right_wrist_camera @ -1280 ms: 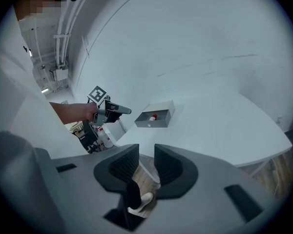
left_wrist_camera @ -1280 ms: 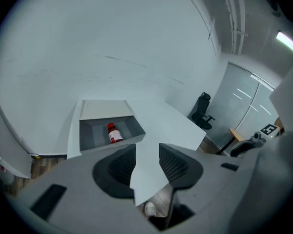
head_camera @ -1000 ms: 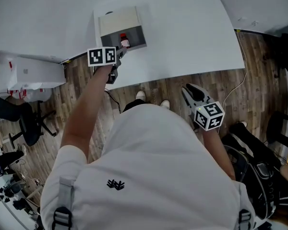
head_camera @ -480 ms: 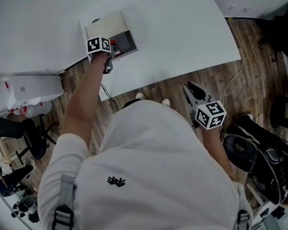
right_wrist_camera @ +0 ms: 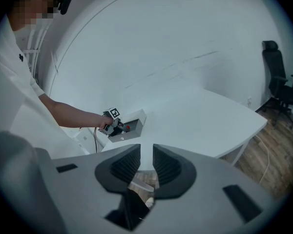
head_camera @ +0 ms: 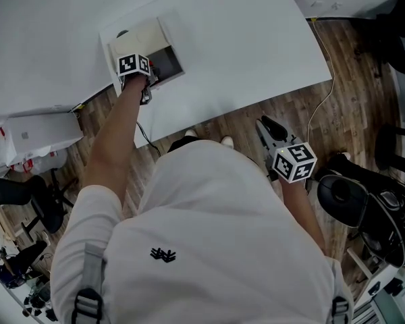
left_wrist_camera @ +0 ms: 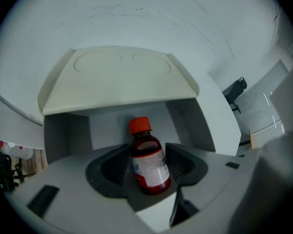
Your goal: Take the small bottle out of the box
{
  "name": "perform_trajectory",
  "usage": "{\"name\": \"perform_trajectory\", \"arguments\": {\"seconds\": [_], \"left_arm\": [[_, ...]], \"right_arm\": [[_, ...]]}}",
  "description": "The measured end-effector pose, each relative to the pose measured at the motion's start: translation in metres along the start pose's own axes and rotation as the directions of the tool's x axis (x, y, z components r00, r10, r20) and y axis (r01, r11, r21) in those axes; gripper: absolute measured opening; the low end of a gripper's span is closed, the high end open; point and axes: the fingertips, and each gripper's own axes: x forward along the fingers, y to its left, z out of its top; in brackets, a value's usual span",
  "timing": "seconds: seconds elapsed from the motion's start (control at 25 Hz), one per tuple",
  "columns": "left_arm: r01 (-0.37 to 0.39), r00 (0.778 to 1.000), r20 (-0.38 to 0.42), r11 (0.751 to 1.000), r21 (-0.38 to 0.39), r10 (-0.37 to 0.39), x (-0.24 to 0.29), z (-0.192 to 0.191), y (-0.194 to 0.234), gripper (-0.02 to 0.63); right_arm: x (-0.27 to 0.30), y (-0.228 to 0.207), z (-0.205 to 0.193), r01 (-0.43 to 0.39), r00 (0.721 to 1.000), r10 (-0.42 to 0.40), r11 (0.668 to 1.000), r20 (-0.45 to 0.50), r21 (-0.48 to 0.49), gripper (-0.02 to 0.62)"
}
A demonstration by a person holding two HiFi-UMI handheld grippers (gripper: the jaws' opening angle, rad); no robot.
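A small dark-red bottle (left_wrist_camera: 147, 165) with an orange-red cap and white label stands upright inside a grey box (left_wrist_camera: 119, 82) whose cream lid is raised. My left gripper (left_wrist_camera: 148, 154) reaches into the box mouth. Its jaws are opening, one on each side of the bottle, and a gap shows beside the right pad (left_wrist_camera: 179, 164). In the head view the left gripper (head_camera: 148, 73) covers the bottle at the box (head_camera: 143, 34). My right gripper (head_camera: 270, 130) hangs low beside the person's body, off the table, its jaws slightly apart with nothing between them (right_wrist_camera: 145, 160).
The box stands near the front left edge of a large white table (head_camera: 243, 39). Wooden floor (head_camera: 270, 106) lies below the edge, with a cable (head_camera: 317, 113), black office chairs (head_camera: 364, 201) at the right, and white cabinets (head_camera: 27, 137) at the left.
The left gripper has moved forward to the box mouth and now hides the bottle in the head view. The right gripper has stayed at the person's side.
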Motion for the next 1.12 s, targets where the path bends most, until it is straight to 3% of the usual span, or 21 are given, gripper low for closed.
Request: {"name": "perform_trajectory", "arguments": {"seconds": [0.28, 0.44, 0.64, 0.92, 1.12], "left_arm": [[0.021, 0.999, -0.030, 1.000, 0.009, -0.021, 0.002, -0.003, -0.003, 0.229], [0.028, 1.000, -0.003, 1.000, -0.009, -0.028, -0.001, -0.002, 0.002, 0.215], [0.035, 0.999, 0.036, 0.999, 0.030, -0.036, -0.010, 0.003, -0.002, 0.210], [0.060, 0.985, 0.160, 0.996, 0.059, -0.069, -0.034, 0.012, -0.009, 0.209], [0.069, 0.961, 0.263, 0.993, 0.091, -0.091, -0.053, 0.015, -0.016, 0.208]], "right_arm": [[0.000, -0.002, 0.005, 0.008, 1.000, -0.008, 1.000, 0.011, 0.004, 0.077], [0.001, -0.001, 0.007, 0.009, 1.000, -0.009, 1.000, 0.021, -0.002, 0.075], [-0.003, -0.007, 0.006, 0.013, 1.000, -0.013, 1.000, 0.024, 0.001, 0.075], [-0.003, -0.005, 0.007, -0.004, 1.000, 0.004, 1.000, 0.030, -0.009, 0.075], [-0.005, -0.003, 0.005, -0.025, 0.999, 0.026, 1.000, 0.031, -0.019, 0.075]]}}
